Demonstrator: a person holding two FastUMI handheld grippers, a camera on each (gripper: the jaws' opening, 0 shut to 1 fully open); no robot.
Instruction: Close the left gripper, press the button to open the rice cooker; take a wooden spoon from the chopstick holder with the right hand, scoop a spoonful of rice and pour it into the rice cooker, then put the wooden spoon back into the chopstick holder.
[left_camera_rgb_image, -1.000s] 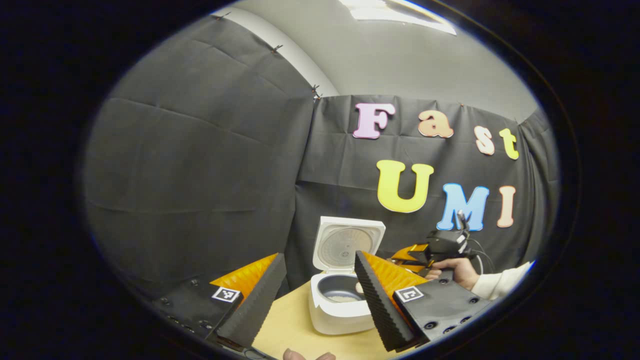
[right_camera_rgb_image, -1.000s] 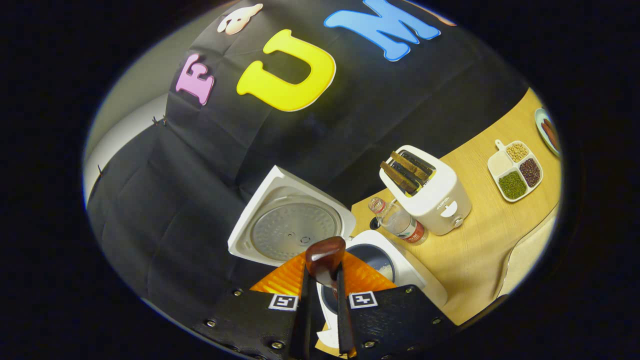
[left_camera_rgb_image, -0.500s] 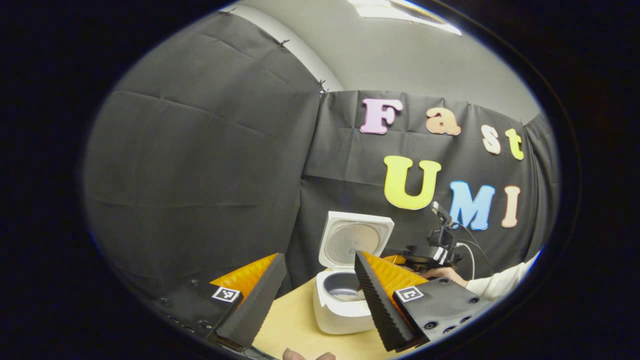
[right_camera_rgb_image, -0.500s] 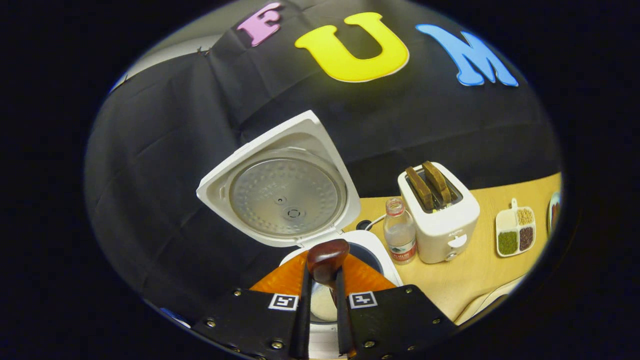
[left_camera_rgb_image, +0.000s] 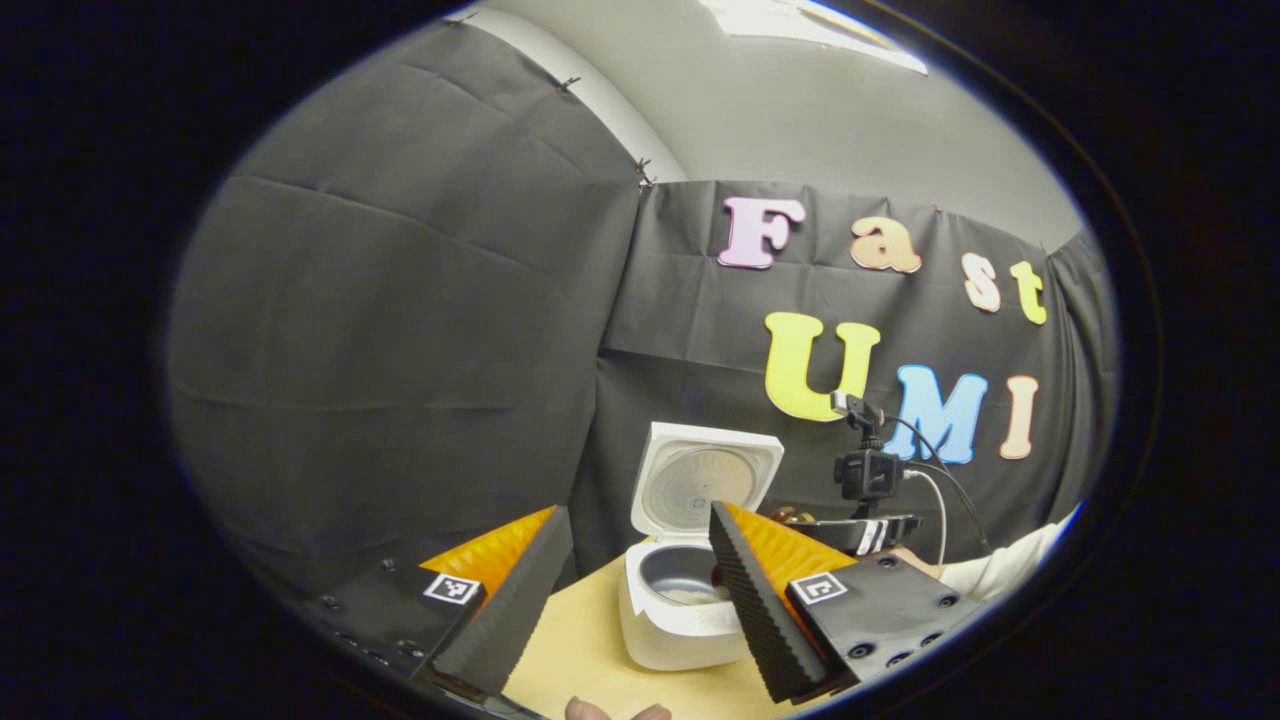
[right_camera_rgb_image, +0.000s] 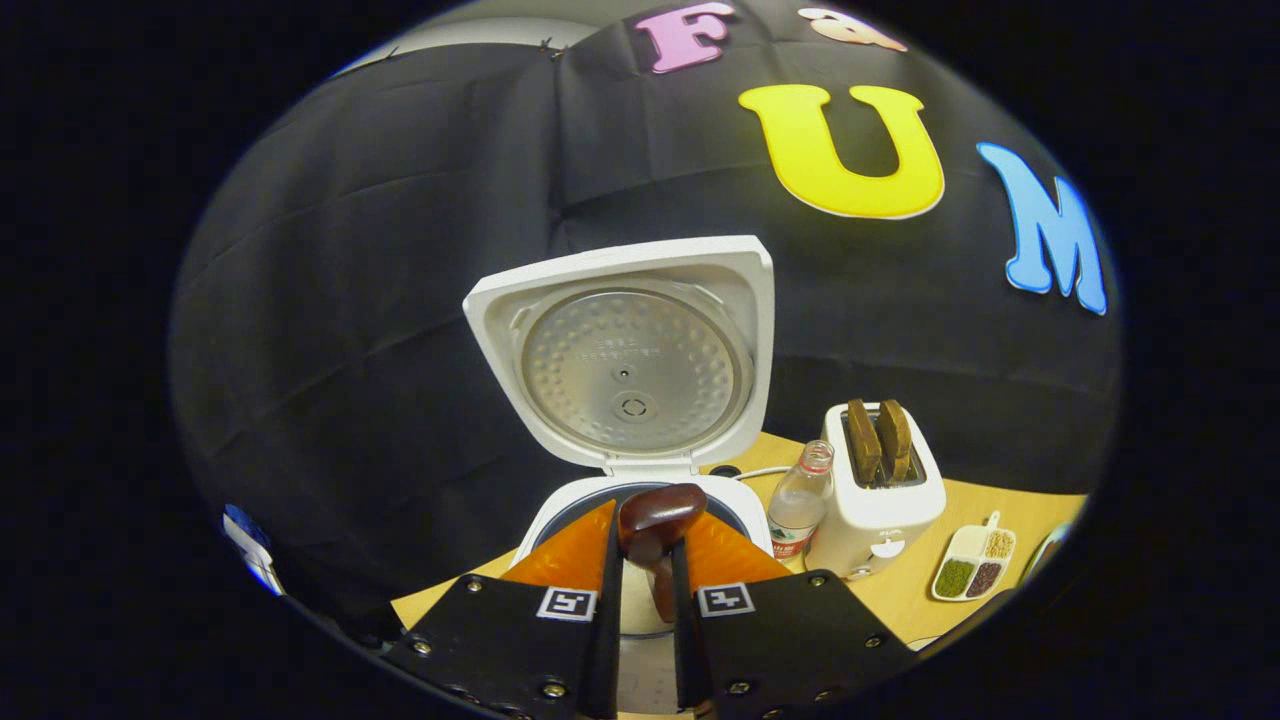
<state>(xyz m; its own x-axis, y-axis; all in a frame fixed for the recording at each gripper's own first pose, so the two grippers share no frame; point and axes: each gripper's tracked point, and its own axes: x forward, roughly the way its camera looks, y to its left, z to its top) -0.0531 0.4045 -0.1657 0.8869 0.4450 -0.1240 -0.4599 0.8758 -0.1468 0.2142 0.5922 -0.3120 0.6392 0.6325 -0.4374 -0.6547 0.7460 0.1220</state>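
Observation:
The white rice cooker stands on the wooden table with its lid raised; a little rice lies in the dark inner pot. My left gripper is open and empty, held back from the cooker's front. My right gripper is shut on the wooden spoon, whose dark bowl sticks up between the fingers, just before the pot rim and below the open lid. In the left gripper view the right gripper hovers level at the cooker's right side, held by a hand in a white sleeve.
Right of the cooker stand a small plastic bottle, a white toaster with two slices in its slots, and a divided dish of grains. The black cloth wall runs close behind the cooker. The table's front edge lies near me.
My right gripper has rolled back to level with the spoon, so the cooker's lid now stands upright and centred ahead of it. The left gripper has barely moved.

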